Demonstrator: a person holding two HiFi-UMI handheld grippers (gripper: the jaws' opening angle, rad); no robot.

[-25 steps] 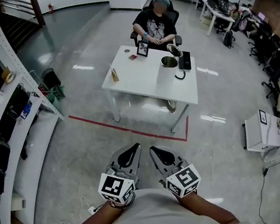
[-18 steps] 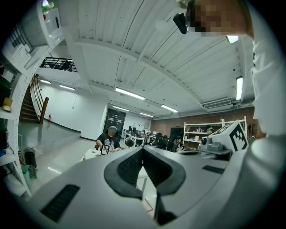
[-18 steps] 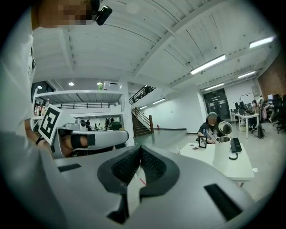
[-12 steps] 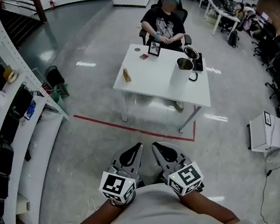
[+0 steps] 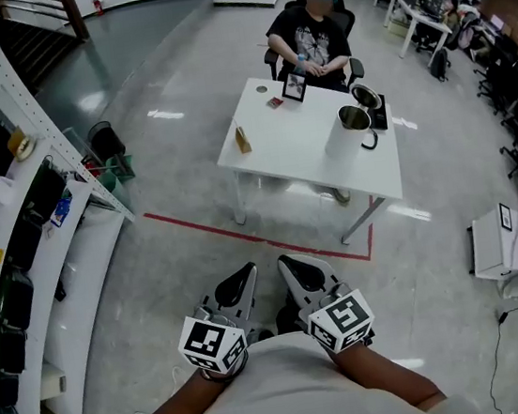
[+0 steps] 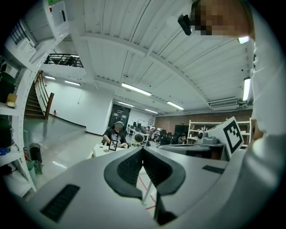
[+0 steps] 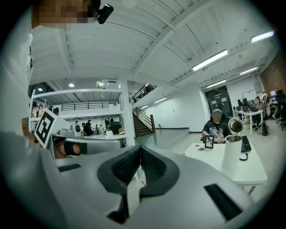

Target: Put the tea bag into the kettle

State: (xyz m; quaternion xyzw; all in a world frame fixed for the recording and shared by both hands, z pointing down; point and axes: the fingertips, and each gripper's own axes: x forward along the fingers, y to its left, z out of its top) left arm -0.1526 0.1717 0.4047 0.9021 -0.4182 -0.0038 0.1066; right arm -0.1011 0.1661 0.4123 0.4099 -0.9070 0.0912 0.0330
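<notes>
Far ahead stands a white table (image 5: 299,153). On its right part is a white kettle (image 5: 353,129) with its lid (image 5: 367,97) tipped open, also seen as the kettle (image 7: 231,154). A small tan item (image 5: 243,140) stands at the table's left edge and a small red item (image 5: 274,103) lies near a picture frame (image 5: 296,86); which one is the tea bag I cannot tell. My left gripper (image 5: 247,274) and right gripper (image 5: 288,266) are held side by side over the floor, close to my body. The left gripper (image 6: 143,150) and the right gripper (image 7: 140,150) are both shut and hold nothing.
A person (image 5: 312,33) sits behind the table. Metal shelves (image 5: 14,215) with gear line the left side, with a black bin (image 5: 103,137) beyond them. A red tape line (image 5: 254,240) crosses the floor before the table. A low white cabinet (image 5: 500,240) stands at the right.
The table and kettle have come a little nearer and slid right and down in the head view. Both grippers have stayed shut and side by side.
</notes>
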